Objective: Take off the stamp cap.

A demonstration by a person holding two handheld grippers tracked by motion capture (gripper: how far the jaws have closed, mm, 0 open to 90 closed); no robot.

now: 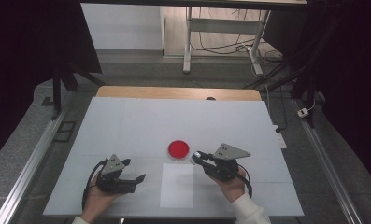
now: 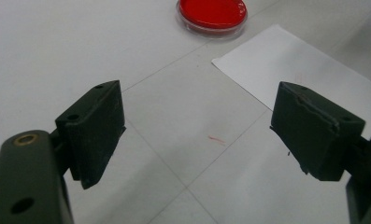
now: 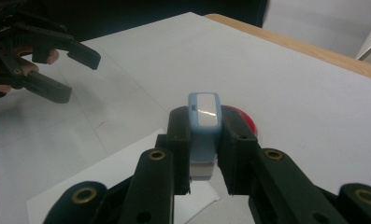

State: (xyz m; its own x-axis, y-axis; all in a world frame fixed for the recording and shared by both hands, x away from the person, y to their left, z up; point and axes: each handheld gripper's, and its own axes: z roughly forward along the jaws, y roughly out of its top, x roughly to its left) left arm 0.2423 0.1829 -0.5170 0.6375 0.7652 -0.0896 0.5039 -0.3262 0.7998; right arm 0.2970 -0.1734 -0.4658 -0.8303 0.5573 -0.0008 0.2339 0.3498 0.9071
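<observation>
Right tool [image 3: 204, 154]: pinching a small light-blue device [image 3: 204, 135], just beside red dish [image 1: 178, 150]. Left tool [image 2: 197, 135]: jaws spread, empty, over white bench [image 1: 141, 126] near paper sheet [image 1: 177, 185].

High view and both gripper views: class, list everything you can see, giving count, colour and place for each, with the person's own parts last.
Table: one, white top with a wooden far edge.
Dish: one, red, round, near the table's middle.
Sheet of paper: one, white, flat on the table just in front of the dish.
Stamp: one, pale blue and white, upright between the right gripper's jaws.
Left gripper: one, black, jaws open, above the table.
Right gripper: one, black, shut on the stamp beside the dish.
Hands: two, at the near edge.
</observation>
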